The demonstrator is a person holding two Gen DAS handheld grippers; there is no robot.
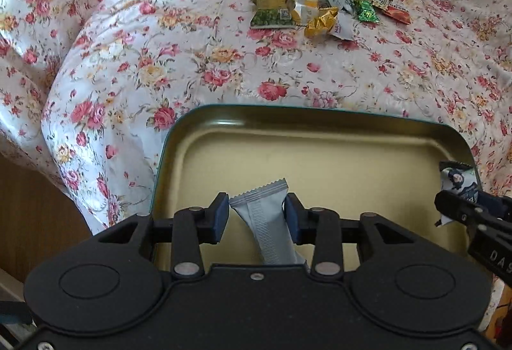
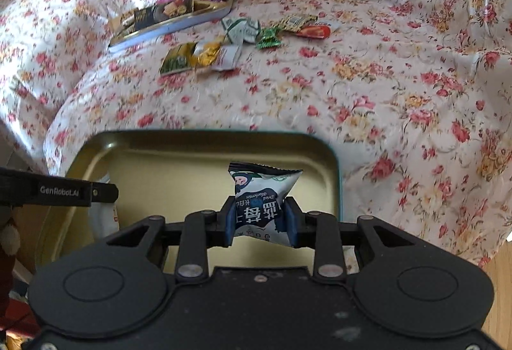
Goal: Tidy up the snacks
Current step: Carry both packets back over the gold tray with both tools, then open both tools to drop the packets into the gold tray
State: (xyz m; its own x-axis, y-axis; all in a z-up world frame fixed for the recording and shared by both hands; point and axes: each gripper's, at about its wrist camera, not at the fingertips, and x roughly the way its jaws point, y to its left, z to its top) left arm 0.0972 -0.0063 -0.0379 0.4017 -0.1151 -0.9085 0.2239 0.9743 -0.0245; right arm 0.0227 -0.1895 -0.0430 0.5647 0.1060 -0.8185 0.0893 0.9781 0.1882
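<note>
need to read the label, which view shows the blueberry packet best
The right wrist view: the blueberry packet sits centred between the right gripper fingers, its print facing the camera. In the left wrist view only its top corner shows at the right edge, above the right gripper's fingers, too small to read.

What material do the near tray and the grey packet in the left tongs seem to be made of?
The shallow gold-lined tray with a green rim looks like lacquered metal: glossy highlights, pressed corners. The grey serrated-edge stick packet looks like matte plastic film, perhaps foil-lined: crimped seal, soft creases.

Rumpled floral sheet [image 1: 224, 68] covers the surface; wooden floor [image 2: 499, 266] alongside.
</note>
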